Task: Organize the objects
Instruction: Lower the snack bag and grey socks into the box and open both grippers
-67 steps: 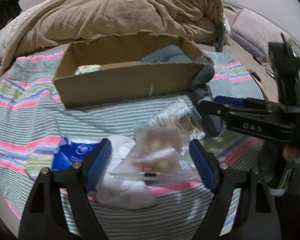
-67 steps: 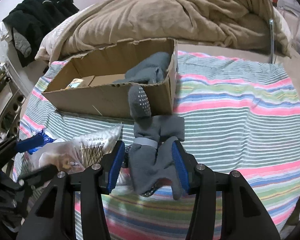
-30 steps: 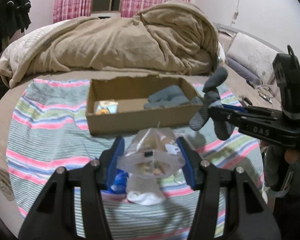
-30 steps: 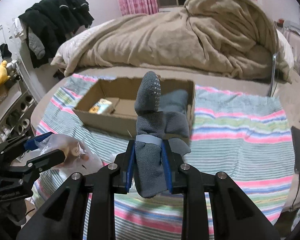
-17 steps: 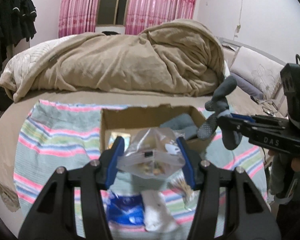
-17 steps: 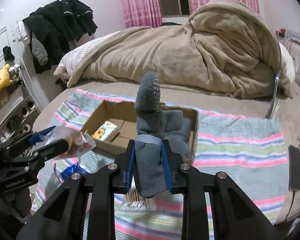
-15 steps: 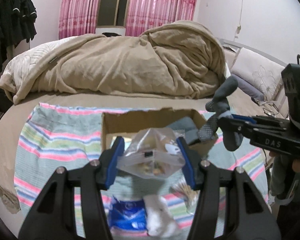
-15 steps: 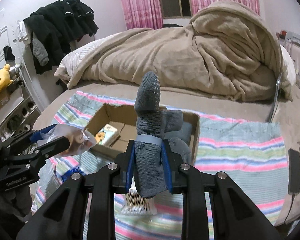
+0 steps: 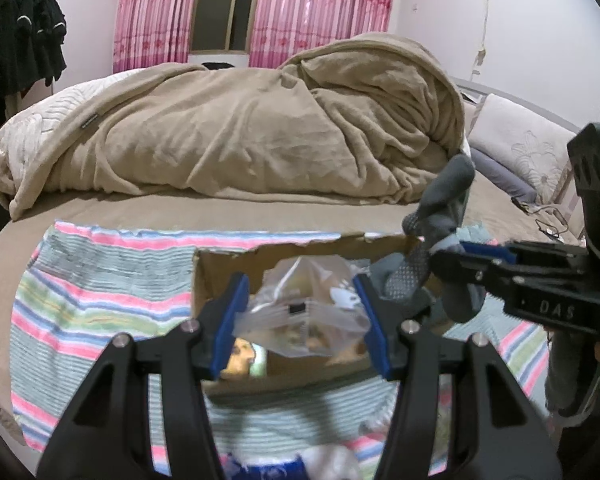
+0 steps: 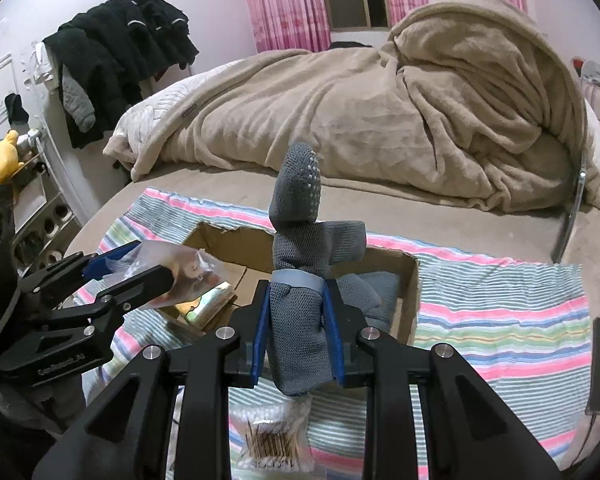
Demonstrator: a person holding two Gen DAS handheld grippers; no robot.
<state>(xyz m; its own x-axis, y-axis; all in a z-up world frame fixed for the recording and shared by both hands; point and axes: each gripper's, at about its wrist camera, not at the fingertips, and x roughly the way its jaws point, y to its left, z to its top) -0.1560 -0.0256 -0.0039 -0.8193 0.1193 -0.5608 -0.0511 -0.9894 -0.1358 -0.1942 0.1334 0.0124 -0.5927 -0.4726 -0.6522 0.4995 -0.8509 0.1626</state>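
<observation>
left gripper (image 9: 302, 316): raised over cardboard box (image 9: 236, 264), clamped on clear plastic bag (image 9: 304, 312) | right gripper (image 10: 298, 328): raised just right, clamped on grey socks (image 10: 296, 280), toe upright | box: on striped blanket (image 10: 500, 312), bed

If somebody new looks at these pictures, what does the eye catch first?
First, the grey sock clamped upright in the right gripper, above the cardboard box. Next, the clear plastic bag held in the left gripper over the same box. Behind, a big beige blanket heaps on the bed.
</observation>
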